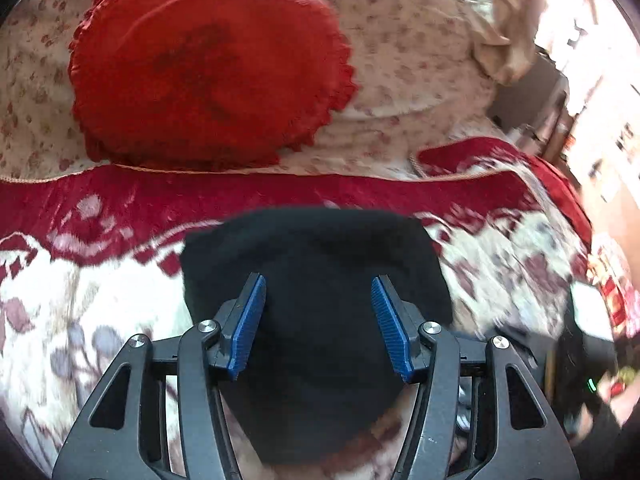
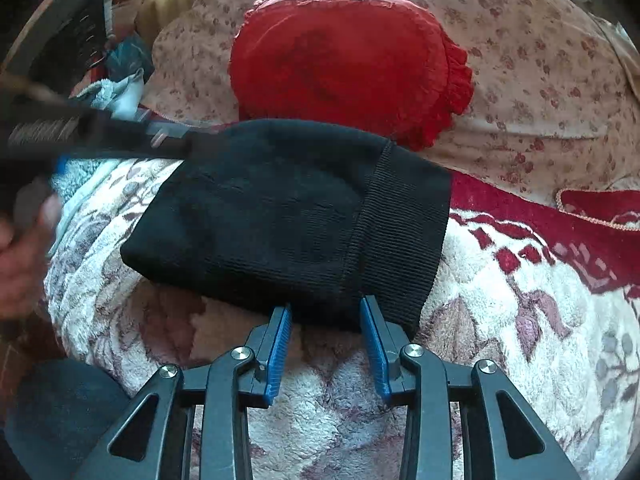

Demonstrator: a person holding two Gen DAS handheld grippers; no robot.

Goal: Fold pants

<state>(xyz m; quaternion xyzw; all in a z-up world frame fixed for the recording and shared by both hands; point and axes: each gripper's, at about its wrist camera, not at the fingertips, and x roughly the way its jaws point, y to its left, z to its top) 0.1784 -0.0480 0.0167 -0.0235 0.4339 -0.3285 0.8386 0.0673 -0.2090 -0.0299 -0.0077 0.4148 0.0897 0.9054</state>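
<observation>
The folded black pants [image 2: 280, 216] lie on the floral blanket [image 2: 500, 360], just in front of the red cushion [image 2: 344, 64], their long axis running across, ribbed waistband [image 2: 400, 232] toward the right. Both the left gripper [image 1: 318, 286] and the right gripper [image 2: 326, 308] stand apart, clamping nothing.

black knit pants [image 2: 280, 216] folded into a compact flat bundle, ribbed band along its right edge in the right wrist view, lying on floral fleece blanket just below red cushion.

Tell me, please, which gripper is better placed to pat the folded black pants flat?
Probably the left gripper: it hangs open directly over the black pants. The right gripper sits open at their near edge.
</observation>
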